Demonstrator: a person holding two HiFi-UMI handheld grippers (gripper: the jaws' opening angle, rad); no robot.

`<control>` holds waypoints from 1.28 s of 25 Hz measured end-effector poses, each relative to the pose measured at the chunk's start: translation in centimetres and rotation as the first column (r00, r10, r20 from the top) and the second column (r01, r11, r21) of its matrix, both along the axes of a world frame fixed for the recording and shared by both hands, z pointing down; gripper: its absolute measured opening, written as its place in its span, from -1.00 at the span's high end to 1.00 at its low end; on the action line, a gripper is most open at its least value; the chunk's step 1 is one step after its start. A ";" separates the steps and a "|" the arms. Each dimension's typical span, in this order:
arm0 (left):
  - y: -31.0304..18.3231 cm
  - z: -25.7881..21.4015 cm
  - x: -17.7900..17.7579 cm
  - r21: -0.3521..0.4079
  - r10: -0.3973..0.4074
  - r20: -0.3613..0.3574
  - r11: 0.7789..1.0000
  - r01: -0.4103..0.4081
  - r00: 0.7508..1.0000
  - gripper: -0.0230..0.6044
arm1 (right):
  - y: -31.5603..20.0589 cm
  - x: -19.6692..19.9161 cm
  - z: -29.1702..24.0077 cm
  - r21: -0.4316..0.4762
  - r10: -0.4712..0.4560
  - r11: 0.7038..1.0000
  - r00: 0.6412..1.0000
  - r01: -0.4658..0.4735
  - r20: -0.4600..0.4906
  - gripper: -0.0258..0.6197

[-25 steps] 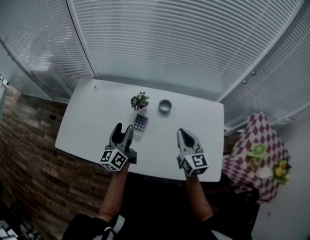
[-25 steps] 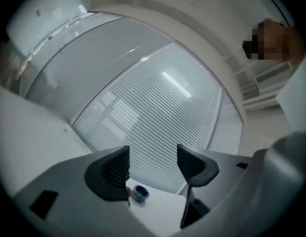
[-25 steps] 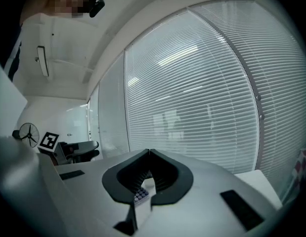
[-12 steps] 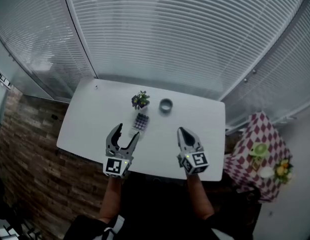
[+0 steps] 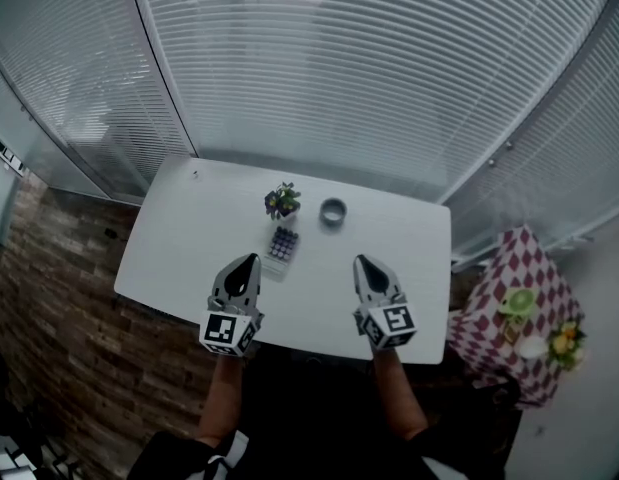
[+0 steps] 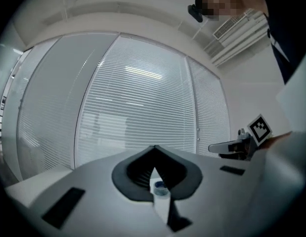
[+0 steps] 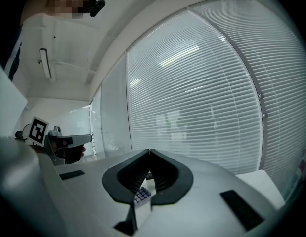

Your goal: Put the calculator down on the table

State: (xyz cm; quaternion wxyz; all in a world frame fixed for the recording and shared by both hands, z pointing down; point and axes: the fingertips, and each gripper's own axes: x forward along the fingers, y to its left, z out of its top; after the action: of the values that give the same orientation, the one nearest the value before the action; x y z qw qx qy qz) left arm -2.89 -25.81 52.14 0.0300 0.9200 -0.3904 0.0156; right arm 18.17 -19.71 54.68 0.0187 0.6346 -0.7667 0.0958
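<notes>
Above the table, the left gripper has just closed empty.

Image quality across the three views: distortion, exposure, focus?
Head view: heavy fisheye, blinds bow, dim overall, calculator small. Left gripper view: black vignetted corners, window backlight, left tool soft up close. Right gripper view: same vignette and backlight.

white table, red-and-white checked cloth, brown brick wall, white slatted blinds
</notes>
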 end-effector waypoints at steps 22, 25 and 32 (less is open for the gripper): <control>0.2 0.0 -1.0 0.009 -0.038 0.013 0.999 0.038 0.999 0.91 | -0.1 -1.0 -0.5 -0.002 -0.050 0.999 0.990 0.050 -0.130 0.91; 0.4 0.2 -1.0 0.019 -0.030 0.013 0.999 0.030 0.999 0.91 | 0.0 -1.3 -0.3 -0.002 -0.062 0.998 0.990 0.063 -0.124 0.91; 0.2 0.4 -1.2 0.025 -0.027 -0.002 0.999 0.027 1.000 0.91 | -0.2 -1.5 -0.1 -0.017 -0.070 0.998 0.990 0.068 -0.122 0.91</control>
State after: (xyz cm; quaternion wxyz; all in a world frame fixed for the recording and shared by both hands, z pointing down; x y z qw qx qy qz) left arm -4.05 -25.58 52.56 0.0189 0.9150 -0.4029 0.0095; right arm 16.66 -19.86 54.59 0.0730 0.6123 -0.7849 0.0612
